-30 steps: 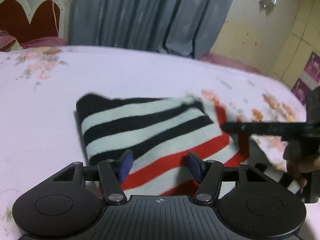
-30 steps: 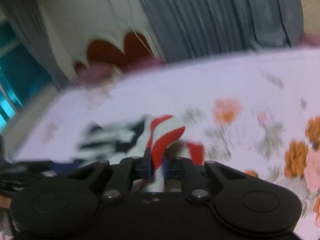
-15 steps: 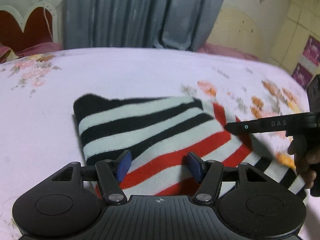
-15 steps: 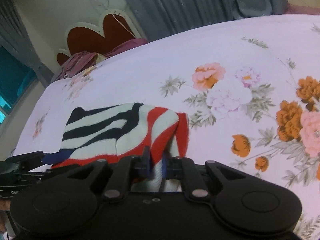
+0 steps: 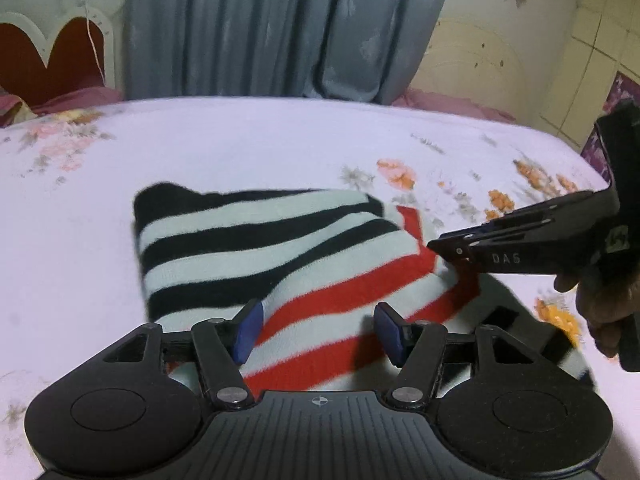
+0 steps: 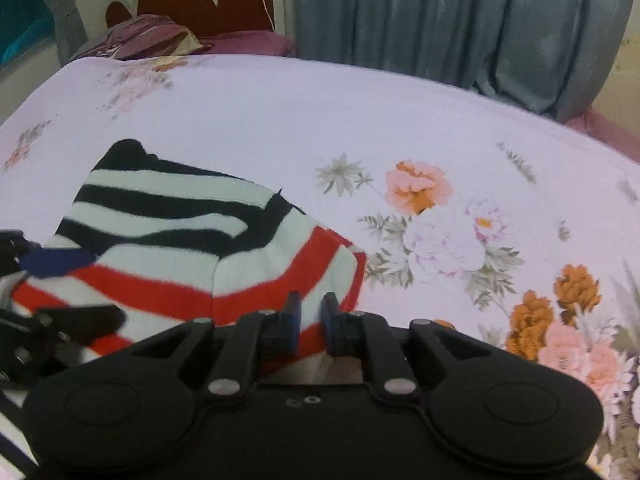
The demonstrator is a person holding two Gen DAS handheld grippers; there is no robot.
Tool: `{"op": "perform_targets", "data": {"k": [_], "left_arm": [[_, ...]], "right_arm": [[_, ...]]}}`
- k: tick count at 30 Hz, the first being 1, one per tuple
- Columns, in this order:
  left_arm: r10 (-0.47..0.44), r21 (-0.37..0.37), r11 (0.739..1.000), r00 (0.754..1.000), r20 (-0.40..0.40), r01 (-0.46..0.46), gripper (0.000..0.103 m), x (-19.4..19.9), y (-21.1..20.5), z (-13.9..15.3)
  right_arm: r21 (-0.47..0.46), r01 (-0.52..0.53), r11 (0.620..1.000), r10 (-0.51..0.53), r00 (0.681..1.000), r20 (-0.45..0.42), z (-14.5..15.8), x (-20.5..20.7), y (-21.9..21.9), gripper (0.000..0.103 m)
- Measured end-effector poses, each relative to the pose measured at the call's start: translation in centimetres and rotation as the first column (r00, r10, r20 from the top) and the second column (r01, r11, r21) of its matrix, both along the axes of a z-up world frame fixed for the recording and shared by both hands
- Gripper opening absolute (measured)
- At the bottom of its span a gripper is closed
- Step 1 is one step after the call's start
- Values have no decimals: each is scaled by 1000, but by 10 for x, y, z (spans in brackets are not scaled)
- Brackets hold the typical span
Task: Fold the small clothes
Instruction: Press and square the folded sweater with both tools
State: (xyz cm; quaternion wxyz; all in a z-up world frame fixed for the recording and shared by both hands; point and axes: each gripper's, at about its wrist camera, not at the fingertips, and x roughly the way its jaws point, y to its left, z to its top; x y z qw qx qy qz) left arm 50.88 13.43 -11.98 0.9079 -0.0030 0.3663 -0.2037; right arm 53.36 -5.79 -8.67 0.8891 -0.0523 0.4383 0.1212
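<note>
Lying folded on the floral bedsheet [image 5: 248, 140], the striped knit garment [image 5: 256, 248] looks soft and light, best taken at a corner hem. The left tool [image 5: 316, 330] hovers spread over its near edge; the right tool [image 6: 310, 316], nearly together and closing, has red-striped cloth between its pads.

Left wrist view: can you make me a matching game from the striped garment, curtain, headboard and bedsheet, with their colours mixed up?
Things:
1. striped garment
2. curtain
3. headboard
4. bedsheet

Colours:
A. grey-blue
B. pale with flowers
C. black, white and red
D. dark red with a white rim

Pairs: 1-C, 2-A, 3-D, 4-B
</note>
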Motion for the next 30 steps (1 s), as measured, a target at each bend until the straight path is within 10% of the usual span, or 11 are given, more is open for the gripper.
{"op": "perform_targets", "data": {"k": [7, 19, 30], "left_arm": [[14, -20, 1000, 999, 45, -14, 60, -64, 8, 18], [-44, 118, 992, 995, 89, 33, 60, -109, -5, -9], [88, 52, 994, 994, 62, -92, 60, -139, 13, -1]], "right_arm": [[124, -82, 989, 64, 987, 145, 41, -81, -6, 15], [18, -108, 994, 107, 993, 48, 8, -100, 9, 9], [127, -153, 980, 140, 985, 104, 26, -152, -9, 12]]}}
